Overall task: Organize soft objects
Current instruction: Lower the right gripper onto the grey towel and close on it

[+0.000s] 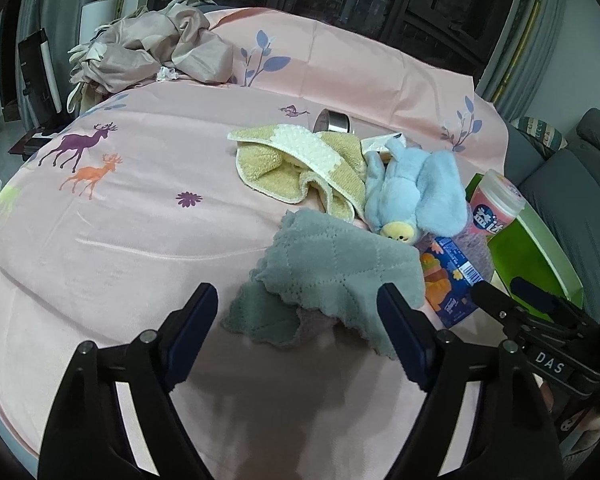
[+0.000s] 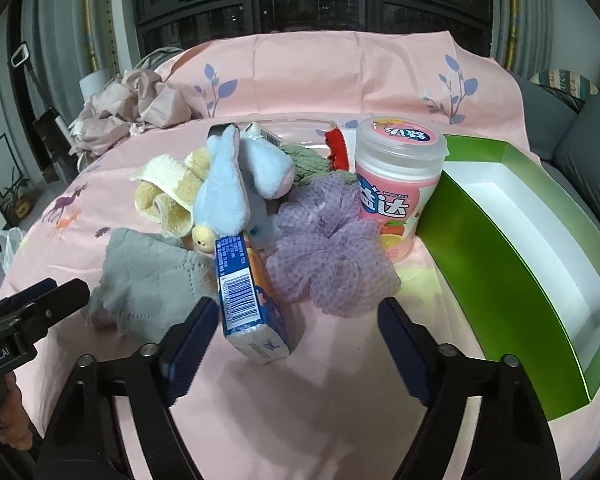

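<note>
In the left wrist view my left gripper (image 1: 298, 296) stands open over the near edge of a grey quilted cloth (image 1: 332, 276); its pads do not press on it. Behind the cloth lie a yellow towel (image 1: 300, 164) and a blue plush toy (image 1: 412, 192). My right gripper (image 2: 298, 306) is open too. A blue tissue packet (image 2: 248, 296) stands on edge just inside its left finger, and a purple mesh pouf (image 2: 332, 256) lies just ahead. A pink jar (image 2: 396, 184) stands behind the pouf. The open green box (image 2: 480, 240) with a white inside sits to the right.
Everything rests on a pink bedcover (image 1: 120, 220) with deer prints. A crumpled beige fabric pile (image 1: 152, 52) lies far left, a metal tin (image 1: 334, 122) behind the towel. A grey sofa (image 1: 572, 184) borders the right side. A green knit piece (image 2: 308, 160) and a red item (image 2: 338, 148) lie behind.
</note>
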`<state>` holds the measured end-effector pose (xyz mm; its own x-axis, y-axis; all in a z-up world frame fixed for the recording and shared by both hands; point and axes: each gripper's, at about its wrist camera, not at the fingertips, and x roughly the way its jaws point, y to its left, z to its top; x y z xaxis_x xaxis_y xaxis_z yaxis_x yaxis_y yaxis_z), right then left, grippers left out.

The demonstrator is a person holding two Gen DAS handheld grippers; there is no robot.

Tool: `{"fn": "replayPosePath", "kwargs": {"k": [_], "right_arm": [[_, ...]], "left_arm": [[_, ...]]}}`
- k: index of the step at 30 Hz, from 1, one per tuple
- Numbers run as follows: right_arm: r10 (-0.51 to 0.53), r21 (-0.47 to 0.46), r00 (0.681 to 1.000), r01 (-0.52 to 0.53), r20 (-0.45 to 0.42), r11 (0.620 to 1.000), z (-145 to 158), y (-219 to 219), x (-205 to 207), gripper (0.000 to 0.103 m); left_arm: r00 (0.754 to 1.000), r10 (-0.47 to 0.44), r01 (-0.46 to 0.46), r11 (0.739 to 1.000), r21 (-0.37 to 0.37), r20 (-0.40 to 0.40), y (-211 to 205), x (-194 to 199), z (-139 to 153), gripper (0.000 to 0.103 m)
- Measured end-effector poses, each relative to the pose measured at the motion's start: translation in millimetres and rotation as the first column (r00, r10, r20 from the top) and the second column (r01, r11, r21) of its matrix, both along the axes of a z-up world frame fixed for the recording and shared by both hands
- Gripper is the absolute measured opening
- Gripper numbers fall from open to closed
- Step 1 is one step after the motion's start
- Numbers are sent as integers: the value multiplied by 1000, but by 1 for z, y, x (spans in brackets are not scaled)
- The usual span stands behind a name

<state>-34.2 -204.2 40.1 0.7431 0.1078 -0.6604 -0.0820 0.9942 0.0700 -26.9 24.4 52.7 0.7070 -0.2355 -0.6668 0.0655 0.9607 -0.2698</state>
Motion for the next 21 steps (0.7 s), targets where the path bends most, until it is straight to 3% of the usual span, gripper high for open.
{"fn": "replayPosePath", "kwargs": {"k": [7,11,15,17,19,21], "right_arm": [[-1,42,1000,1,-1,999,3,-1,-1,72],[23,95,999,-20,-28,995,10,-2,-1,73],[80,202,996,-72,-35,977,43,-6,4,73],[100,246,995,-92,-18,965,62,-2,8,73],[135,266,990,-119,-41,956,74,6,15,77],[179,296,981,-148,-80,944,78,18,25,91]], "left_arm": [[1000,5,-4,999,-53,10,7,-1,4,73],[1000,8,-8,999,-41,2,10,1,11,67],[999,-38,35,996,-88,-35,13,16,30,67],[998,-43,40,997,-73,-46,11,23,39,67],[998,-47,46,999,-16,-46,6,29,47,69],[997,-63,64,998,27,-50,1,34,47,70]]}}
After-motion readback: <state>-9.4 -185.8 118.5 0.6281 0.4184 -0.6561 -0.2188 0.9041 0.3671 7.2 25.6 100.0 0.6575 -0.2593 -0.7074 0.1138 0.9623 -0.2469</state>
